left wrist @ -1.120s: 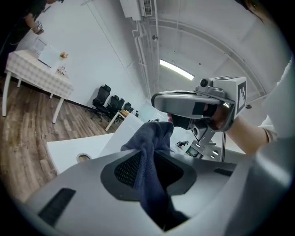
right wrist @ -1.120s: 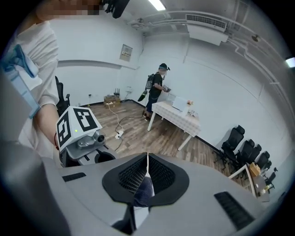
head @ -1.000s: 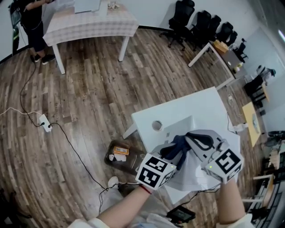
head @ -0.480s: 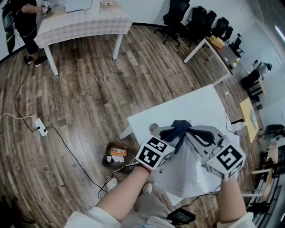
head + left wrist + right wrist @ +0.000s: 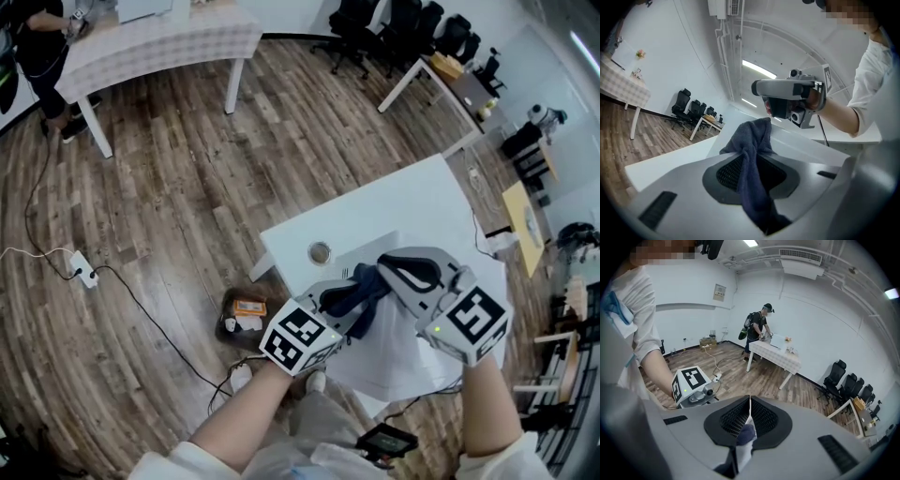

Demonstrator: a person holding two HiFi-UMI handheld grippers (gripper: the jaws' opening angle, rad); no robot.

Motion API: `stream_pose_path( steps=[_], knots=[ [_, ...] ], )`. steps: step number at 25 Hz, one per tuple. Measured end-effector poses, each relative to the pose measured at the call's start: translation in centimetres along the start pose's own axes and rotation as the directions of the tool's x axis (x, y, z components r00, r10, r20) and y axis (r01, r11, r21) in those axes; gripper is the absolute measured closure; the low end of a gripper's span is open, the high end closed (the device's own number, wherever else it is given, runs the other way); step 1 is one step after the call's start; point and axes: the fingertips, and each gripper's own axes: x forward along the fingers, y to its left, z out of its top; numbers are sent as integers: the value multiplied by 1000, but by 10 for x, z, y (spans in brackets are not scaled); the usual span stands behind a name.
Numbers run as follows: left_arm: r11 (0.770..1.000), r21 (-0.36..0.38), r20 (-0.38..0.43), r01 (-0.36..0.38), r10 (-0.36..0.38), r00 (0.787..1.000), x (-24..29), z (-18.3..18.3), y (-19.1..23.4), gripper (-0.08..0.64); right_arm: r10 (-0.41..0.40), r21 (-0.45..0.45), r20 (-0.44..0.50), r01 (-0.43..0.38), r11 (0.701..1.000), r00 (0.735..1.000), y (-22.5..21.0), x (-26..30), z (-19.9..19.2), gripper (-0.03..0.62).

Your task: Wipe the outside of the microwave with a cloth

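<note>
Head view shows our left gripper and right gripper, fingers of both clamped on the dark blue cloth, holding it bunched just above the white box-shaped microwave for wiping.

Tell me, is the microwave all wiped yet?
Not yet, it seems. Done: the dark cloth is picked up. In hand: the left gripper and the right gripper both pinch it, bunched just above the white microwave. Left: the wiping itself; the cloth doesn't seem pressed flat on any side.
</note>
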Motion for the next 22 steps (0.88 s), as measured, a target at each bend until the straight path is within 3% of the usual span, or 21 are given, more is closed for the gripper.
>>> stream_pose_path(
  steps=[12,22],
  knots=[
    [997,-63,0,40,-40,999,-39,-51,-70,477,1,6,24,-1,1000,1000,23,-17,-2,558],
    [995,-55,-28,82,-84,996,-54,-78,-94,476,3,-2,28,-3,1000,1000,26,-17,3,558]
  ],
)
